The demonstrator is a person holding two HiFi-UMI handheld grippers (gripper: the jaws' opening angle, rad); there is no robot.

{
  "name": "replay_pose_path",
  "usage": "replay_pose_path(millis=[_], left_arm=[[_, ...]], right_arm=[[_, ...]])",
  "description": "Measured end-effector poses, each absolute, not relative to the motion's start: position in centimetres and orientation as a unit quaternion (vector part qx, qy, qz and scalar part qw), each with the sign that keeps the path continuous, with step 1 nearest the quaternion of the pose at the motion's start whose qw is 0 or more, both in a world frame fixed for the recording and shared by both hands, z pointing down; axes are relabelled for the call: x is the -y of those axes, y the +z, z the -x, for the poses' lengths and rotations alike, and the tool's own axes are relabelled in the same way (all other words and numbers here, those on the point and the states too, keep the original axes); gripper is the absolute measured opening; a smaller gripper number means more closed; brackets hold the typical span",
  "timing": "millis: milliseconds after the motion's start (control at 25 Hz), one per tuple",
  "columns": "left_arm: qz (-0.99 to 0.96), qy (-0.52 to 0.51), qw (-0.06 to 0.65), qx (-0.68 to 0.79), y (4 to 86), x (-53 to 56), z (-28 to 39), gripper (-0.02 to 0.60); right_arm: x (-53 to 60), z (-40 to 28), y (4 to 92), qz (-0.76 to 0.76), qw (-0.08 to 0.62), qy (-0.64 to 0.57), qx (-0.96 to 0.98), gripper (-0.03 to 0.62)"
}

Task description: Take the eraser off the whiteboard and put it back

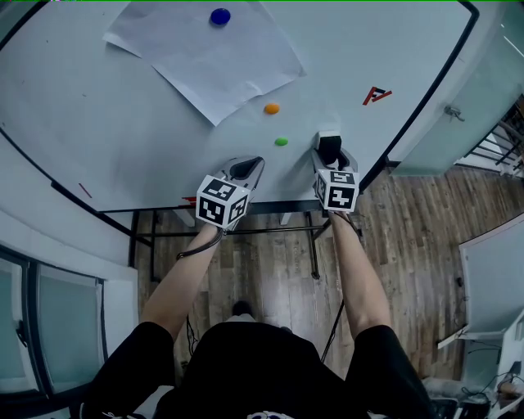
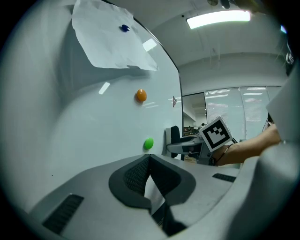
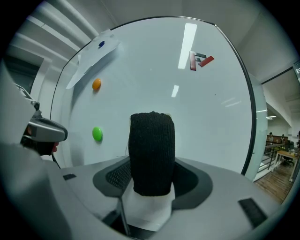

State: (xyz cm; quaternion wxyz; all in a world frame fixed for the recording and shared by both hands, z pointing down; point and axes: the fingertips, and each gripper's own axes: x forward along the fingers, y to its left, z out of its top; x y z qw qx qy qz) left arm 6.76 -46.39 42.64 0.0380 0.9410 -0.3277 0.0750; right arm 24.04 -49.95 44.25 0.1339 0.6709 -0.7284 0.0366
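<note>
The eraser (image 3: 152, 150), black felt on a white body, stands upright between the jaws of my right gripper (image 3: 152, 176), which is shut on it. In the head view the eraser (image 1: 330, 147) is at the lower right part of the whiteboard (image 1: 98, 106), its far end against or very close to the surface; contact cannot be told. My left gripper (image 1: 248, 169) is shut on nothing, just left of the right one, its tips near the board below the green magnet (image 1: 281, 141). The left gripper view shows its jaws (image 2: 149, 161) pressed together.
A sheet of paper (image 1: 217, 61) hangs under a blue magnet (image 1: 219, 16) at the board's top. An orange magnet (image 1: 271, 108) sits above the green one, and a red mark (image 1: 377, 96) lies to the right. Stand legs (image 1: 313, 245) and wooden floor (image 1: 409, 245) are below.
</note>
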Motion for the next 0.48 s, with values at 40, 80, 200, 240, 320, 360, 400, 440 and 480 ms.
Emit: replay_pose_path(millis=[40, 80, 200, 240, 320, 360, 400, 440, 480], left_arm=[[-0.941, 0.075, 0.039, 0.329, 42.7, 46.3, -6.7, 0.021], [-0.94, 0.074, 0.039, 0.331, 42.6, 46.2, -6.7, 0.021], [-0.938, 0.073, 0.039, 0.336, 42.6, 45.9, -6.5, 0.021], [-0.937, 0.073, 0.04, 0.338, 42.5, 45.8, -6.5, 0.021], [-0.936, 0.071, 0.041, 0.342, 42.5, 45.4, -6.6, 0.021], [-0.936, 0.07, 0.041, 0.343, 42.4, 45.2, -6.7, 0.021], [-0.936, 0.069, 0.041, 0.344, 42.4, 44.9, -6.8, 0.021], [-0.936, 0.069, 0.04, 0.344, 42.3, 44.6, -7.0, 0.021], [-0.935, 0.068, 0.039, 0.345, 42.2, 44.3, -7.2, 0.021]], right_arm=[[49.8, -24.1, 44.2, -0.67, 0.133, 0.037, 0.729, 0.258], [49.6, -24.1, 44.2, -0.669, 0.131, 0.038, 0.73, 0.258], [48.8, -24.2, 44.0, -0.666, 0.13, 0.037, 0.734, 0.258], [48.4, -24.3, 44.0, -0.665, 0.13, 0.037, 0.735, 0.258], [47.7, -24.7, 44.0, -0.663, 0.127, 0.039, 0.736, 0.258], [47.3, -24.9, 44.1, -0.663, 0.125, 0.04, 0.737, 0.258], [46.8, -25.2, 44.0, -0.663, 0.124, 0.04, 0.738, 0.258], [46.3, -25.4, 44.0, -0.662, 0.124, 0.04, 0.738, 0.258], [45.8, -25.6, 43.9, -0.661, 0.123, 0.04, 0.739, 0.258]])
